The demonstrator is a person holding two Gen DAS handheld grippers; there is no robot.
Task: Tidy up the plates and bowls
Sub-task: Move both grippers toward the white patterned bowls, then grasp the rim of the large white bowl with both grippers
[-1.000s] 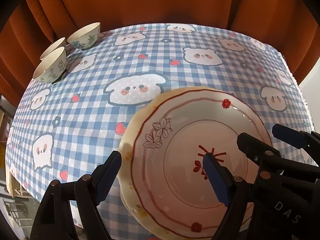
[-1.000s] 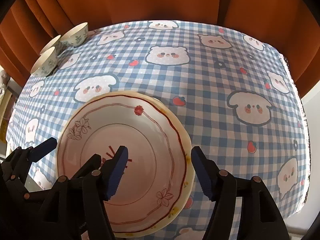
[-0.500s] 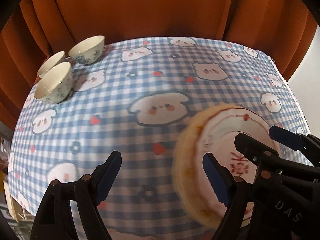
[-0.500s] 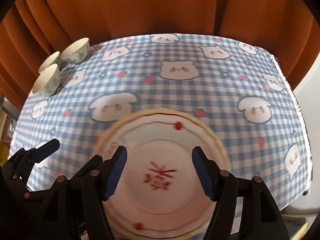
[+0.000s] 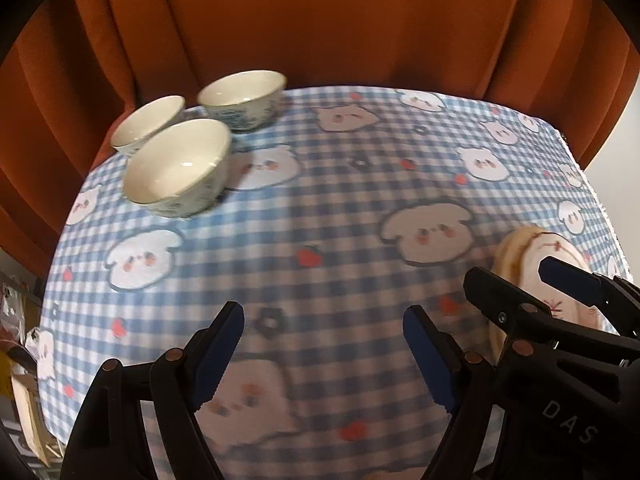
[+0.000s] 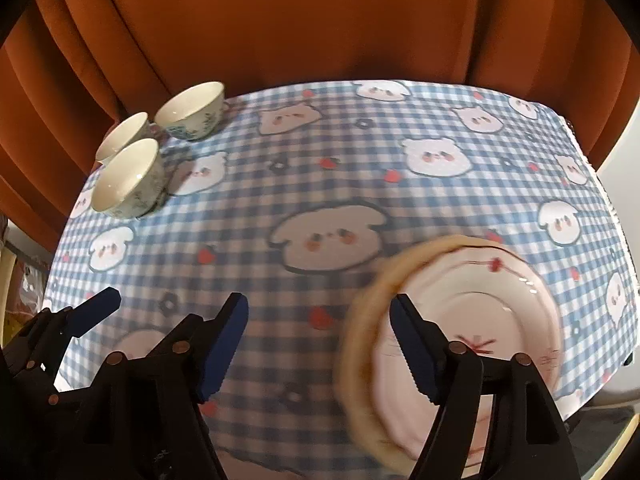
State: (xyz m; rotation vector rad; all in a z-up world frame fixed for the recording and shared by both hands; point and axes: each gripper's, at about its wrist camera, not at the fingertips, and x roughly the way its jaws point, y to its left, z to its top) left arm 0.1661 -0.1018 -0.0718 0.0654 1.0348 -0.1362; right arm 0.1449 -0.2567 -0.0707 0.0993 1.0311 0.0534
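Three white bowls with green-blue patterns cluster at the table's far left corner. A stack of plates, a white red-rimmed plate on a cream one, lies near the front right; in the left wrist view only the plates' edge shows behind the other gripper. My left gripper hovers over bare cloth, its jaws closing slightly with nothing between them. My right gripper hangs just left of the plates, its jaws opening and empty. Each gripper shows in the other's view: the right gripper, the left gripper.
A blue-and-white checked tablecloth with cartoon animals covers the table. An orange curtain hangs close behind the far edge. The table's right edge drops off beside the plates. Clutter lies below the left edge.
Both grippers have swung left and lifted off the plates, which have slid to the right in both views. The bowls look larger and nearer. The right jaws stand wider.
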